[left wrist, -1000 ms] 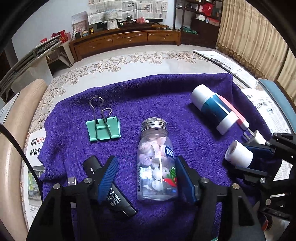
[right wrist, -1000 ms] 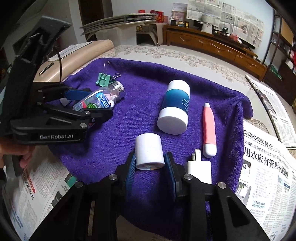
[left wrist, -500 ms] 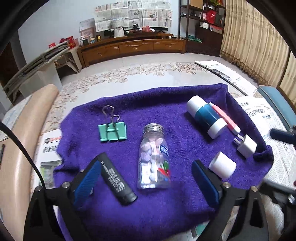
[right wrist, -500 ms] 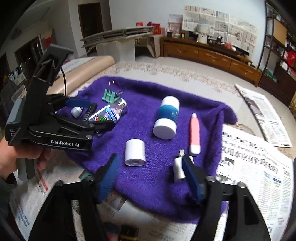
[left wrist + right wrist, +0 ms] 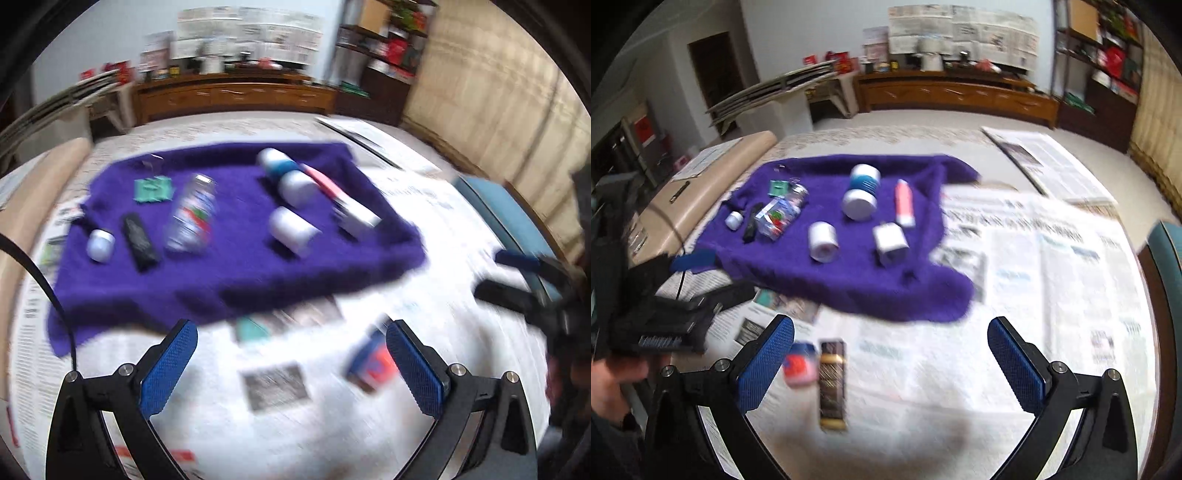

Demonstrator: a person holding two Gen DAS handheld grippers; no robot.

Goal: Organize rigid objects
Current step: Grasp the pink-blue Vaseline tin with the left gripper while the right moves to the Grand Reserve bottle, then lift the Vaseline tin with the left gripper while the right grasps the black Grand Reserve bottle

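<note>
Purple towel [image 5: 849, 273] holds jar [image 5: 779, 216]; both tools [image 5: 288, 369] [image 5: 890, 363] apart, well short, empty.

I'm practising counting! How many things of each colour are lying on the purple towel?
White: 3 (small cap, roll, plug)
Green: 1 (clip)
Black: 1 (stick)
Clear: 1 (jar)
Pink: 1 (pen)
Blue and white: 1 (bottle)
Total: 8

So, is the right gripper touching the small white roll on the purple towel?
Apart. In the right wrist view the right gripper hangs open over the newspaper, and the white roll lies far ahead on the purple towel.
</note>
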